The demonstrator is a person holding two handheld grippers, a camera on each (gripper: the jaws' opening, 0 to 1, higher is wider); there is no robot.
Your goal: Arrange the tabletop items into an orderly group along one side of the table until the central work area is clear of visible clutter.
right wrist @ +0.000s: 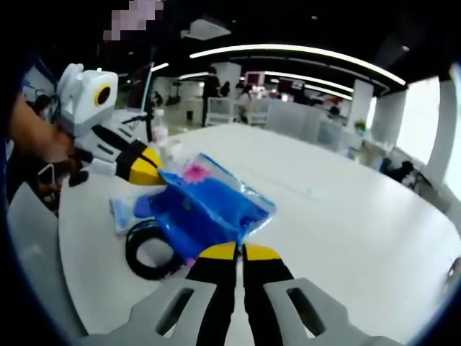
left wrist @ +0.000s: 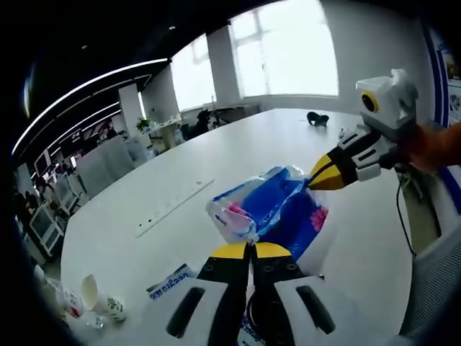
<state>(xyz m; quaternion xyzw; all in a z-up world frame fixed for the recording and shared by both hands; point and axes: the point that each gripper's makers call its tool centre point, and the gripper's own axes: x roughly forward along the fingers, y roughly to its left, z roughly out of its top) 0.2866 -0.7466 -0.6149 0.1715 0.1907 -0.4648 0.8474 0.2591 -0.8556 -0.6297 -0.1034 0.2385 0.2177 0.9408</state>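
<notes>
Both hand-held grippers are gripping one blue plastic bag [left wrist: 277, 209] from opposite ends, and the bag is hanging stretched between them just above the white bench [left wrist: 216, 162].

In the left gripper view, the left hand-held gripper [left wrist: 251, 250] is rising from the bottom with its yellow tips pressed together on the bag's near clear edge. The right hand-held gripper [left wrist: 325, 176] is reaching in from the right, its tips pinching the bag's far corner, with a hand [left wrist: 436, 144] behind it. A long slot [left wrist: 176, 205] is lying in the bench to the left of the bag. Paper cups [left wrist: 97, 299] are sitting at the near left edge, a printed packet [left wrist: 171, 281] is lying just left of the jaws, and a small dark thing [left wrist: 317, 117] is resting far off near the window end.

In the right gripper view, the right hand-held gripper [right wrist: 239, 251] is closing tight on the bag [right wrist: 205, 202] at its near edge. The left hand-held gripper [right wrist: 153, 169] is clamping the far side. A black coiled cable [right wrist: 153, 252] is lying on the bench [right wrist: 346, 209] under the bag's left part, and a pale blue packet [right wrist: 122, 213] is lying beside it
</notes>
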